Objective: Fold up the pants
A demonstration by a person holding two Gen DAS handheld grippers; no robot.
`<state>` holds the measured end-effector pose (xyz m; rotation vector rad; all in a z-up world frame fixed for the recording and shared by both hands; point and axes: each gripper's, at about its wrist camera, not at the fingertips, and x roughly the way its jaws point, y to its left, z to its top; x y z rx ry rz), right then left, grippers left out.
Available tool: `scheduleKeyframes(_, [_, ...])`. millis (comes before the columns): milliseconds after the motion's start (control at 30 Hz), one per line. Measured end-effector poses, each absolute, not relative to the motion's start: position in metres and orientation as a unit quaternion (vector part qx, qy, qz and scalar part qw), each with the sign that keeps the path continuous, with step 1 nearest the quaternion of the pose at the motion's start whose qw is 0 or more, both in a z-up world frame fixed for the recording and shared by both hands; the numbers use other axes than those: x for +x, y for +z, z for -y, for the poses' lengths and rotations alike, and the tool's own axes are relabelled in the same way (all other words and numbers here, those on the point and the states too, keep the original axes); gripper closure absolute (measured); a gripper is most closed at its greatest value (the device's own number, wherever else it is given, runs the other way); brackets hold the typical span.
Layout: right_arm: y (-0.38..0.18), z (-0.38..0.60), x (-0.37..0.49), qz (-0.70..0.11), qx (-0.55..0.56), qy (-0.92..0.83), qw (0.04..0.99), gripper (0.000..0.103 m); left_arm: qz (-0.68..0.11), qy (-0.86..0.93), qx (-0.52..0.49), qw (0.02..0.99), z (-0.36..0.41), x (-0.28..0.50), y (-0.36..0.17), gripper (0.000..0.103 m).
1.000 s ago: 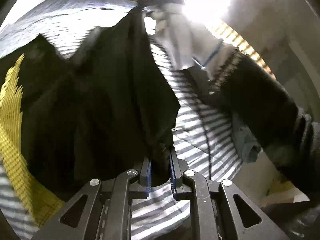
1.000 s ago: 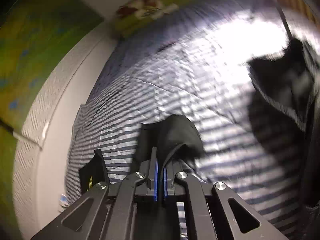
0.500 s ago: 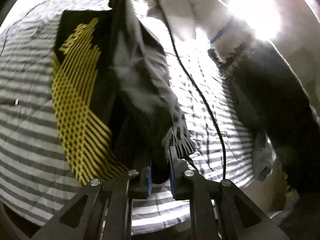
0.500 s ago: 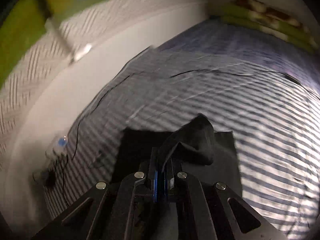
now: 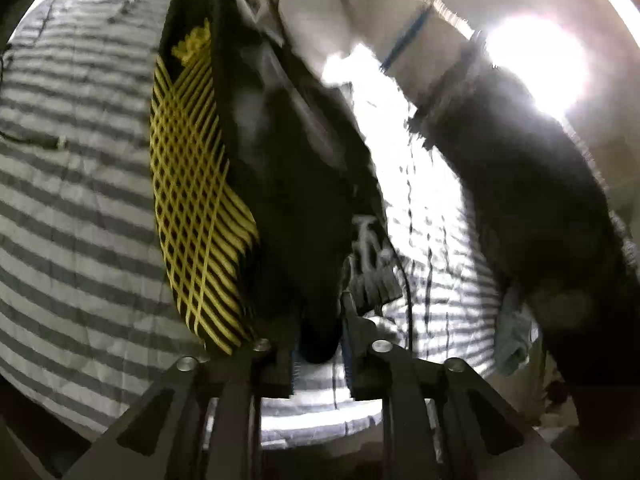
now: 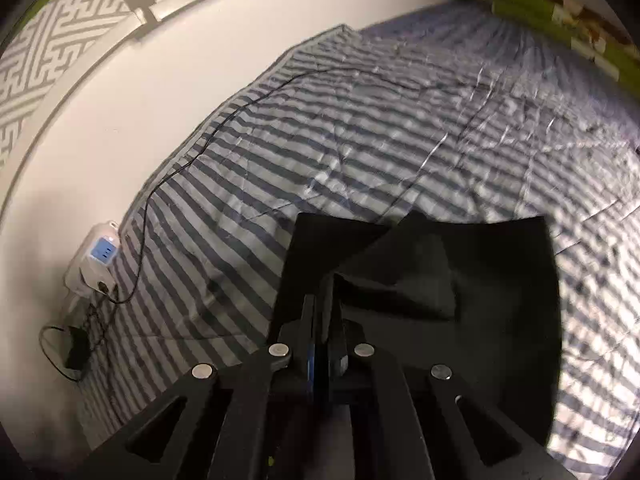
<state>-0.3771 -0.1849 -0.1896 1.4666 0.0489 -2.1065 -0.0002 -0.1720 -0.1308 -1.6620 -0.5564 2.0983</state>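
Observation:
Black pants with a yellow lattice print hang stretched above the striped bed. My left gripper is shut on a bunched dark edge of the pants near the ribbed waistband. In the right wrist view the black pants spread flat over the bedspread. There my right gripper is shut on a raised fold of the cloth. The far end of the pants in the left wrist view runs up out of sight at the top.
A striped grey and white bedspread covers the bed. A white power strip with a black cable lies at the bed's left edge by the white wall. A person's dark sleeve is at the right.
Both grippers have swung with the pants. The cloth now lies lower and flatter on the bed in the right wrist view, and the yellow print has turned toward the left camera.

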Motion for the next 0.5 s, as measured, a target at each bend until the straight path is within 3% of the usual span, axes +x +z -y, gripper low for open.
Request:
scheduleKeyframes(33, [-0.192,0.191,-0.377,-0.023,0.562,-0.773,0.293,0.091,0.195,0.748,-0.604,0.196,0.171,0.001,-0.133,0.059])
scheduleKeyframes(100, [-0.186,0.195,-0.37,-0.016,0.568,-0.757,0.323,0.085,0.194,0.75,-0.605,0.184,0.174,0.005,-0.132,0.048])
scheduleKeyframes(200, [-0.158,0.184,-0.358,0.005,0.548,-0.752,0.367,0.061,0.198,0.766,-0.591,0.157,0.186,0.013,-0.12,0.044])
scheduleKeyframes(233, [-0.143,0.171,-0.351,0.014,0.534,-0.757,0.375,0.059,0.2,0.771,-0.585,0.152,0.189,0.014,-0.116,0.042])
scheduleKeyframes(367, [-0.118,0.114,-0.314,0.011,0.509,-0.772,0.381,0.058,0.177,0.787,-0.575,0.137,0.198,0.006,-0.108,0.041])
scheduleKeyframes(500, [-0.126,0.037,-0.244,-0.014,0.507,-0.78,0.366,0.058,0.155,0.798,-0.566,0.138,0.2,0.005,-0.1,0.041])
